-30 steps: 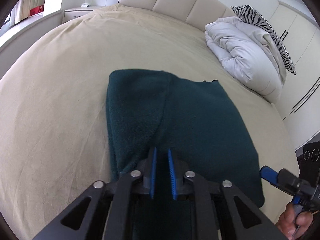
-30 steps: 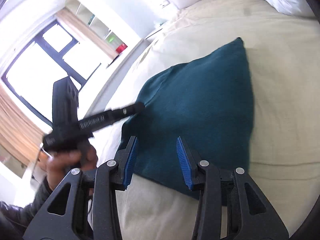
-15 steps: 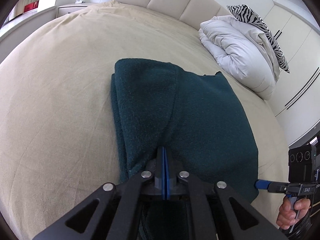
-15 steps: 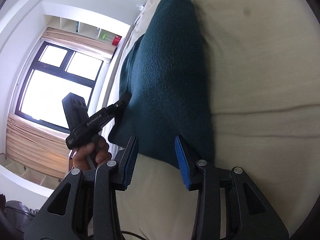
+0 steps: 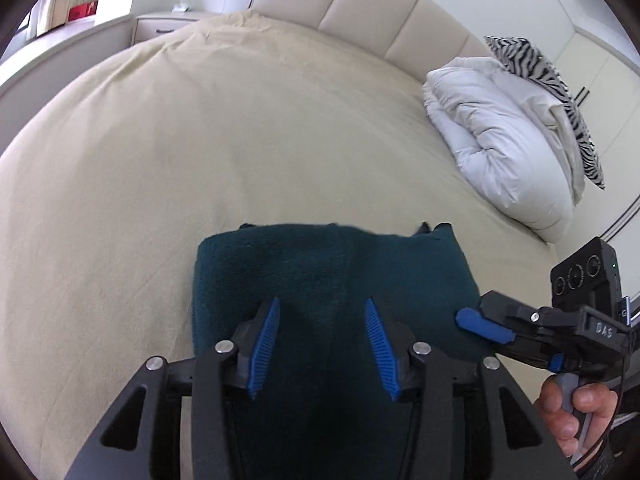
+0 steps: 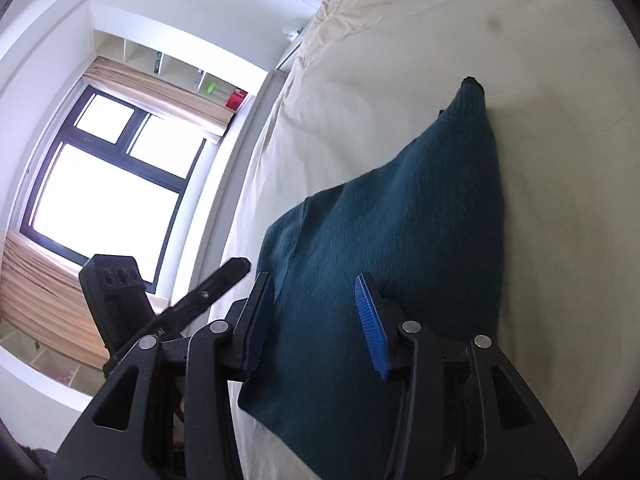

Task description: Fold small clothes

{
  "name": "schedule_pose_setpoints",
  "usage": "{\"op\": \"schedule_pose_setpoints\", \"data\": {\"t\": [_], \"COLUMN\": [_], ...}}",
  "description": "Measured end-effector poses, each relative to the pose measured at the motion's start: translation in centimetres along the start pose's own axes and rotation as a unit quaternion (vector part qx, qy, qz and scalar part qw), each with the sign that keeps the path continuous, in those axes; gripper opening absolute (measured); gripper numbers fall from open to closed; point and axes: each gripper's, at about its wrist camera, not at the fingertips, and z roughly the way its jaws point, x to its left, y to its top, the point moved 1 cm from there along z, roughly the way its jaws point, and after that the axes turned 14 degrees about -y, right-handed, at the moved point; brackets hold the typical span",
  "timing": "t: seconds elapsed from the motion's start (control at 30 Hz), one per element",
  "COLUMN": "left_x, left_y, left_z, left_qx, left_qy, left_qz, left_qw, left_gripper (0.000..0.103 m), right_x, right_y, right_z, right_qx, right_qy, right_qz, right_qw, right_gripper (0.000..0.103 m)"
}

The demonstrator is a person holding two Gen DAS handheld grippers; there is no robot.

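Note:
A dark teal fleece garment (image 5: 320, 272) lies folded on the cream bed sheet (image 5: 200, 140). My left gripper (image 5: 320, 344) is open above its near part, holding nothing. My right gripper (image 6: 316, 320) is open over the garment (image 6: 400, 220) near its near edge, empty. The right gripper also shows at the right of the left wrist view (image 5: 484, 324), beside the garment's right edge. The left gripper's body shows at the left of the right wrist view (image 6: 192, 304).
A white duvet (image 5: 504, 140) with a zebra-print pillow (image 5: 560, 96) lies at the bed's far right. A padded headboard (image 5: 360, 12) and a bedside cabinet (image 5: 168, 26) stand behind. A window (image 6: 108, 176) is at the left.
My left gripper was shut on the garment half a second ago and has opened. The garment now looks shorter, its far edge nearer. The right gripper moved in over the garment.

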Motion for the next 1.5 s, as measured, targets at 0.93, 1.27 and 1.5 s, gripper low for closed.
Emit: {"op": "schedule_pose_setpoints", "data": {"t": [0.93,1.27,1.5], "left_x": [0.7,0.7,0.6], "left_y": [-1.5,-1.6,-1.8], "left_z": [1.2,1.1,1.1], "left_qx": [-0.002,-0.001,-0.002], "left_qy": [0.002,0.008,0.011], "left_qz": [0.047,0.056,0.061], "left_qw": [0.9989,0.9984,0.9981], "left_gripper": [0.035,0.035,0.035], "right_x": [1.7,-1.5,-3.4], "right_y": [-4.4,-10.3,-12.7], "right_z": [-1.9,0.7,0.7], "right_qx": [0.003,0.053,0.039], "right_qy": [0.042,0.035,0.06], "right_qz": [-0.068,-0.051,-0.028], "right_qw": [0.997,0.997,0.997], "right_gripper": [0.045,0.044,0.044]}}
